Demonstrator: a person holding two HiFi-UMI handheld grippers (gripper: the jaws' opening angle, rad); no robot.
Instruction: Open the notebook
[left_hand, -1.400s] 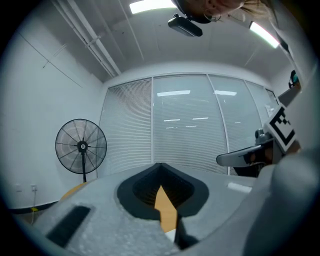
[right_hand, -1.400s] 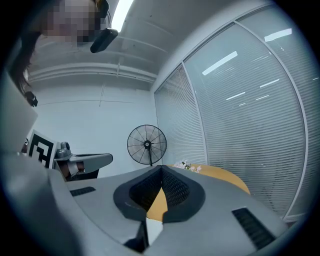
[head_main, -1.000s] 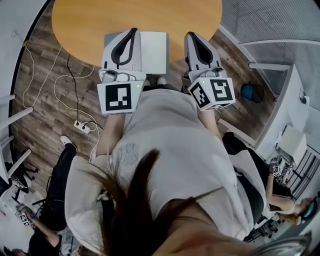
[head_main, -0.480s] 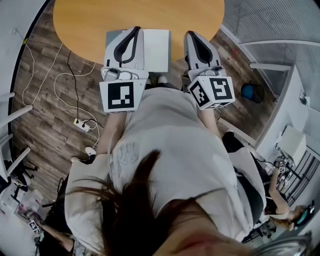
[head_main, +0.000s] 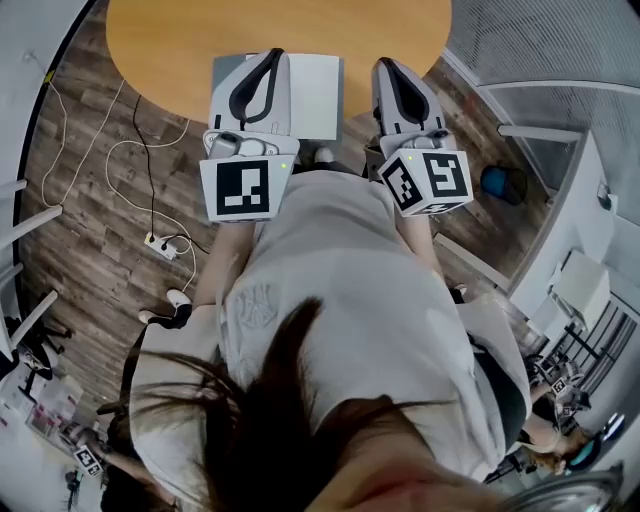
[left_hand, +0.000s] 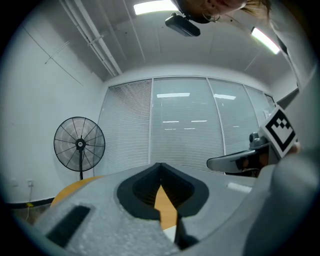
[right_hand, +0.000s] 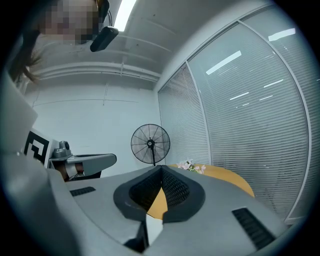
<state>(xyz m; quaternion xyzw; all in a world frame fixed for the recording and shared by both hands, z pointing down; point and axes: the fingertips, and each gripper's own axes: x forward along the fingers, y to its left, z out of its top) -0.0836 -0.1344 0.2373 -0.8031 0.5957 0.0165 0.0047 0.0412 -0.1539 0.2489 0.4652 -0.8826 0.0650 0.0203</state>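
Note:
A closed white notebook (head_main: 316, 96) lies at the near edge of the round orange table (head_main: 180, 40). In the head view my left gripper (head_main: 274, 55) is held level over the notebook's left part, its jaws shut with nothing between them. My right gripper (head_main: 384, 65) hangs just right of the notebook, at the table's edge, also shut and empty. In the left gripper view the left gripper (left_hand: 160, 166) has its jaws meeting at the tip, with a sliver of orange table and white notebook (left_hand: 170, 234) below. The right gripper (right_hand: 161, 168) shows the same closed tip.
A black standing fan (left_hand: 80, 145) stands beyond the table, with a small spray of flowers (right_hand: 190, 166) on the tabletop's far side. Glass walls with blinds ring the room. Cables and a power strip (head_main: 160, 243) lie on the wood floor at left.
Neither gripper nor the notebook has moved. The head view has shifted slightly, and a person at the lower left of the floor has changed position.

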